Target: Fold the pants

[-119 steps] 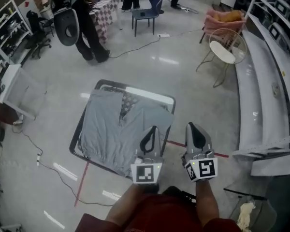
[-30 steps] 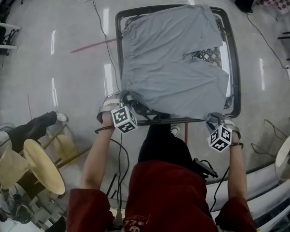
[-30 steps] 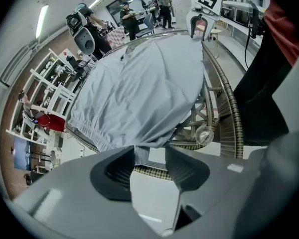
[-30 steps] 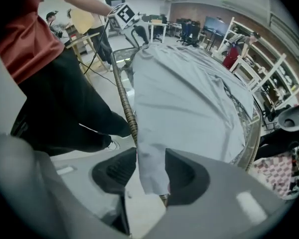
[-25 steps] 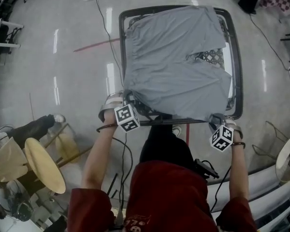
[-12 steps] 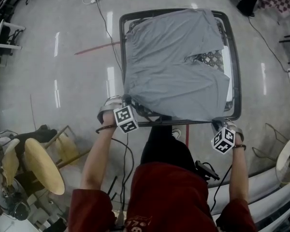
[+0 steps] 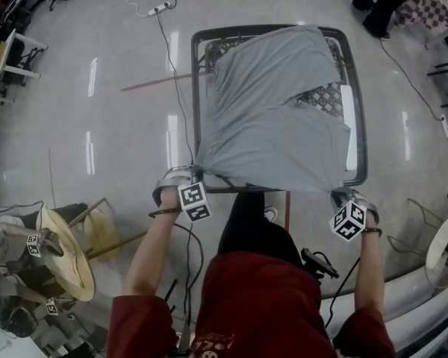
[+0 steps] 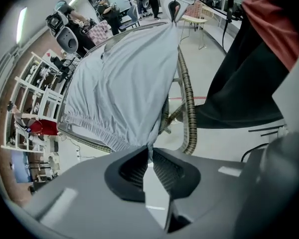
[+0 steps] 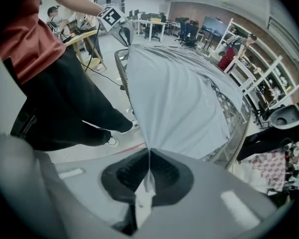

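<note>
Left gripper jaws have just been closed further onto the near-left corner of the grey pants; the near-right corner is pinched by the right gripper. The pants are spread across the mesh table, their hem pulled taut along its near edge.

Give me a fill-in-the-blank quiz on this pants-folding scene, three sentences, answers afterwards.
1. The left gripper and the right gripper each pinch a near corner of the ___.
2. That garment is ___ in colour and lies on a black-framed table.
3. The person's shirt is ___.
Missing words: pants; grey; red.
Note: the left gripper's jaws have just been closing on the cloth.
</note>
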Demonstrator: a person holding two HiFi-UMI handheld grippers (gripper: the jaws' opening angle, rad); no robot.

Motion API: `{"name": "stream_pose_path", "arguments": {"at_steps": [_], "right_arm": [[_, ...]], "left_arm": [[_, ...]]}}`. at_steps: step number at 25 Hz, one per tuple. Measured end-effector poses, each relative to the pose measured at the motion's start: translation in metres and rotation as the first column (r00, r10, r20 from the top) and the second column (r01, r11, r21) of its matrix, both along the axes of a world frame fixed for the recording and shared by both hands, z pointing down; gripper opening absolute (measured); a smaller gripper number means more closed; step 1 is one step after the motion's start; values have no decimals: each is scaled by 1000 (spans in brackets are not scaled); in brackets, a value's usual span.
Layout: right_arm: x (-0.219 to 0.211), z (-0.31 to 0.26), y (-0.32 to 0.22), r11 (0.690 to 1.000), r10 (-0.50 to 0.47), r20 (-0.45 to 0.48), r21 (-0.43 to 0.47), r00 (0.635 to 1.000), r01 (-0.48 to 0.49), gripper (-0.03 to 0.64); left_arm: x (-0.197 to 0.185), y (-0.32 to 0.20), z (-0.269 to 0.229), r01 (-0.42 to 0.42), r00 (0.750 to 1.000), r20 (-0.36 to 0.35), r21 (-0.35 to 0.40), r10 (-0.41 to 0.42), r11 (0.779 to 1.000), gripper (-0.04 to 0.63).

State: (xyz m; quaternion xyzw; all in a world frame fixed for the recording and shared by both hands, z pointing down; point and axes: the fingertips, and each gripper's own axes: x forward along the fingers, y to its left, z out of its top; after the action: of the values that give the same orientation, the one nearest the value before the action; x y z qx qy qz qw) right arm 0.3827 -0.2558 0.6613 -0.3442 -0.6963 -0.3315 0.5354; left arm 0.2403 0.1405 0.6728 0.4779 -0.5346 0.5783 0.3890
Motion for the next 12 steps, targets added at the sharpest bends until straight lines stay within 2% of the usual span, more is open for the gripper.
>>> {"name": "stream_pose_path", "arguments": {"at_steps": [7,12], "right_arm": [[19,-17,-5,1000,30,67,3,997,-30,9],[-1,-36,-14,999,29,148,17,989,-32,9]], "left_arm": [[34,-1,-14,22,1000,18,34,-22,999,40],[29,-12,-29,37,998,45,56,-39,998,40]]}}
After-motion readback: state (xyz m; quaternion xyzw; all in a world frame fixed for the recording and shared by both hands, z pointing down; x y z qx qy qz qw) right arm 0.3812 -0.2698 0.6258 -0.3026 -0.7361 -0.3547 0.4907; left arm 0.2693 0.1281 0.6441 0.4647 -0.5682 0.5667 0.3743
